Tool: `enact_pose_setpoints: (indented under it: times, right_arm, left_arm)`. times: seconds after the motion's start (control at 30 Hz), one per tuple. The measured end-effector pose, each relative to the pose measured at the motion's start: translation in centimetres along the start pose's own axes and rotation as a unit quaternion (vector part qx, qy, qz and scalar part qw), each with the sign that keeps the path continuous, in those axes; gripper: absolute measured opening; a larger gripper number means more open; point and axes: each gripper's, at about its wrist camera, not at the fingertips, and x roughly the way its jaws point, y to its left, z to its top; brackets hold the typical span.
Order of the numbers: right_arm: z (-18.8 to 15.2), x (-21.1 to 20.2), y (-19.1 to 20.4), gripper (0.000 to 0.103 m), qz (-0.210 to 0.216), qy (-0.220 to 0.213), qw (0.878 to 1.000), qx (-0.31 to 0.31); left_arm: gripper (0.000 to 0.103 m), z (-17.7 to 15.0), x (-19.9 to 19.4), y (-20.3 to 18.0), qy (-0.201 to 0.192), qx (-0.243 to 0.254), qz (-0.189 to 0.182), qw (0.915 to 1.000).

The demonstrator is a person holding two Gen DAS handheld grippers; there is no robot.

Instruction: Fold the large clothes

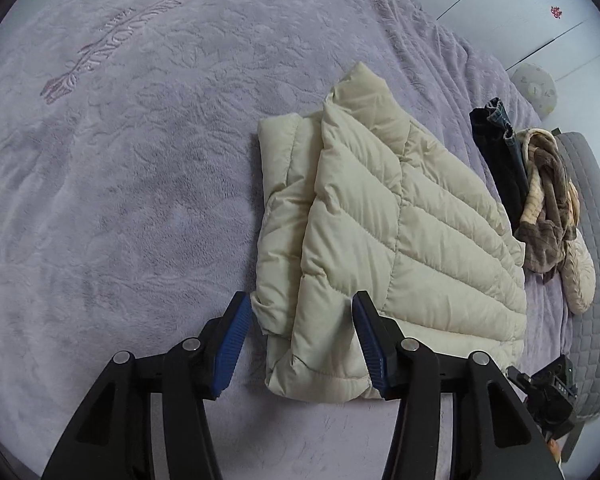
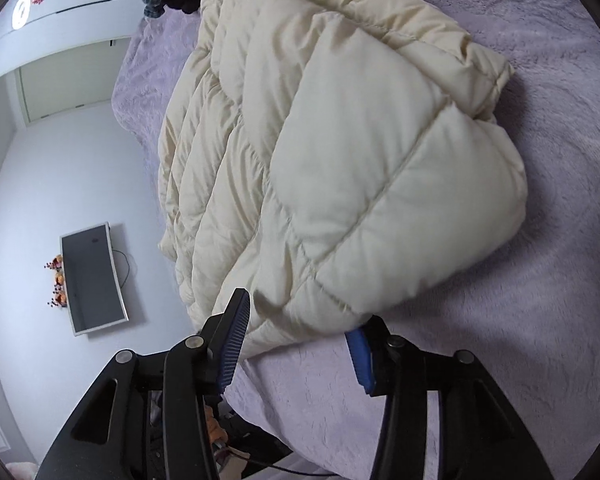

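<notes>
Across the bed [image 1: 120, 184], covered by a lilac plush blanket, a cream quilted puffer jacket [image 1: 384, 232] is laid folded, its long axis running away from both cameras toward the far edge where the collar end points. Beyond it, a pile of dark jeans [image 1: 500, 148] and a brown patterned garment [image 1: 548, 200] is seen near the edge. The left tool [image 1: 300, 344] is held spread wide, with the jacket's near hem lying between the blue pads, unclamped. The right tool [image 2: 300, 336] is likewise spread apart at the jacket's near corner, one pad partly hidden beneath the padding. A wall-mounted television [image 2: 92, 276] is visible past the bed.
</notes>
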Motion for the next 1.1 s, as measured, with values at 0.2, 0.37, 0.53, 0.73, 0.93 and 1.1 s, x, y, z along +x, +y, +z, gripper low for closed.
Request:
enact_pose_setpoints:
  times: [0.2,0.37,0.53,0.73,0.93,1.1]
  right_arm:
    - [-1.7,0.6,4.7,0.051,-0.016,0.042,0.996,-0.080]
    - [-2.9,1.5,8.8,0.051,-0.043,0.055,0.985,-0.160]
    - [-4.4,2.5,11.1,0.051,-0.068,0.054,0.977,-0.192]
    - [-3.6,3.2,12.8,0.070,-0.123,0.029,0.966,-0.226]
    - [-2.4,3.9,14.8,0.077,-0.183,-0.014,0.945,-0.270]
    - [-0.7,5.4,15.7,0.024,-0.204,-0.037,0.936,-0.285]
  left_arm:
    - [0.053,1.6,-0.1,0.1,0.001,-0.006,-0.004,1.0000]
    - [0.077,1.7,0.5,-0.3,0.009,-0.002,0.014,0.9999]
    - [0.077,1.9,0.8,-0.6,0.017,0.007,0.022,0.9996]
    - [0.077,3.2,1.7,0.5,0.022,0.004,0.011,0.9997]
    - [0.077,4.9,3.9,2.3,0.054,-0.014,-0.041,0.9976]
    - [0.077,6.1,4.7,2.8,0.070,-0.001,-0.088,0.9937]
